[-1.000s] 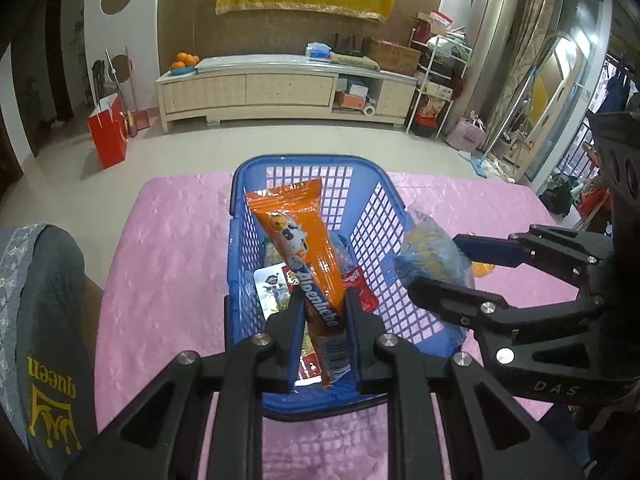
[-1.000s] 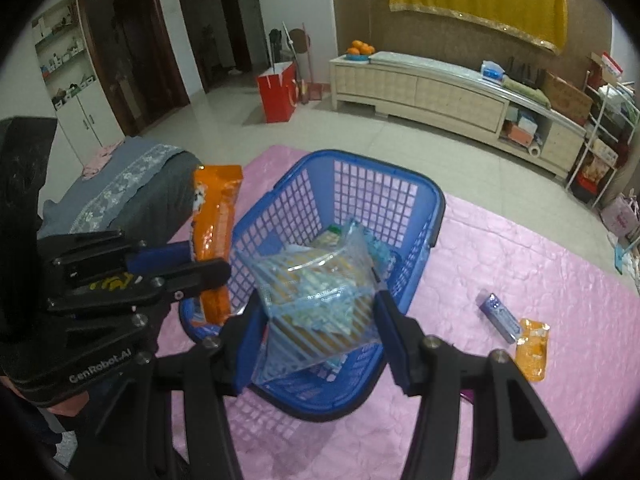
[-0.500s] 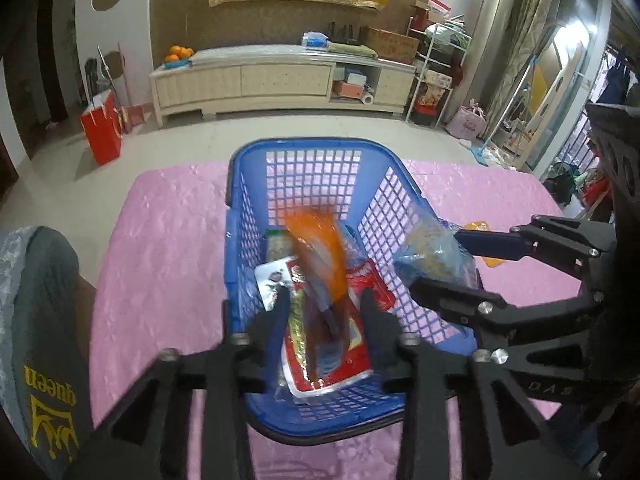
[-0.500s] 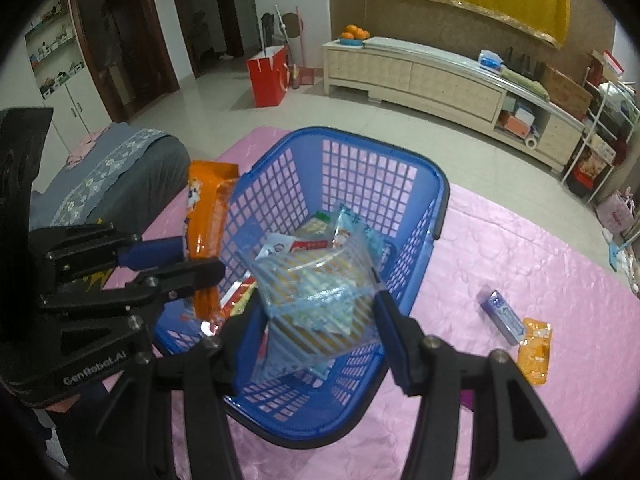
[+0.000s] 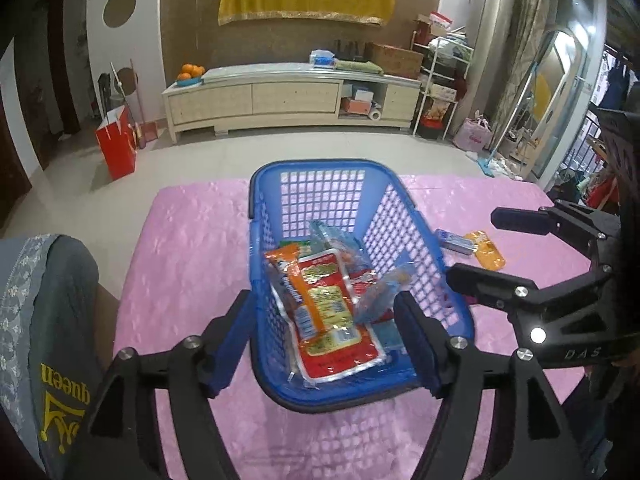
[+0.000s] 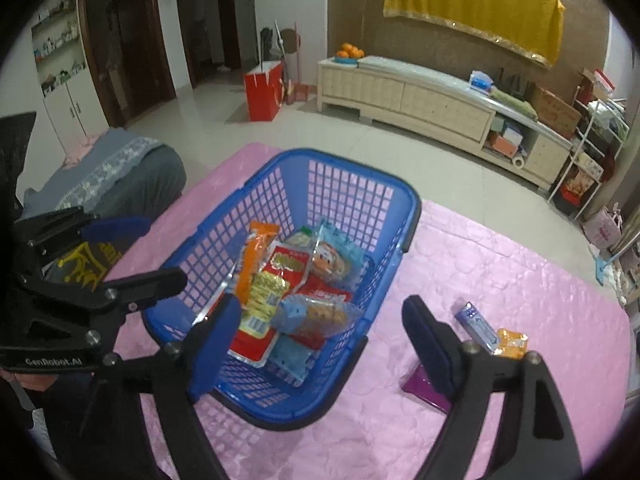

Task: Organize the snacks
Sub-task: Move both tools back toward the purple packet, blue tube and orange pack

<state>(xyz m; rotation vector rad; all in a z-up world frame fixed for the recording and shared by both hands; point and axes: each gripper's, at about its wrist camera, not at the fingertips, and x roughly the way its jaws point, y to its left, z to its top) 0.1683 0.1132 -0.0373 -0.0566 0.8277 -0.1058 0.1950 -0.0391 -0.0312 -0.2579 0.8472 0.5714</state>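
Note:
A blue mesh basket (image 5: 320,166) (image 6: 360,168) stands on the pink table and holds several snack packs. An orange stick pack (image 5: 298,280) (image 6: 252,264) lies at its left side on a red pack (image 5: 332,320) (image 6: 286,268). A clear biscuit bag (image 5: 380,292) (image 6: 320,314) rests on top of the pile. My left gripper (image 5: 323,300) (image 6: 162,250) hovers over the basket's near end, jaws opening, nothing pressed between them. My right gripper (image 6: 322,302) (image 5: 474,246) hangs over the basket's right side, jaws also opening, free of the bag.
Right of the basket on the pink cloth (image 6: 500,264) lie a small blue pack (image 6: 476,322) (image 5: 454,239), a small orange packet (image 6: 510,342) (image 5: 486,254) and a purple packet (image 6: 424,388). A grey cushion (image 5: 40,320) sits at the table's left edge.
The left gripper let go of the orange stick pack, which dropped into the basket. The right gripper released the clear biscuit bag onto the pile. Both jaws spread wide.

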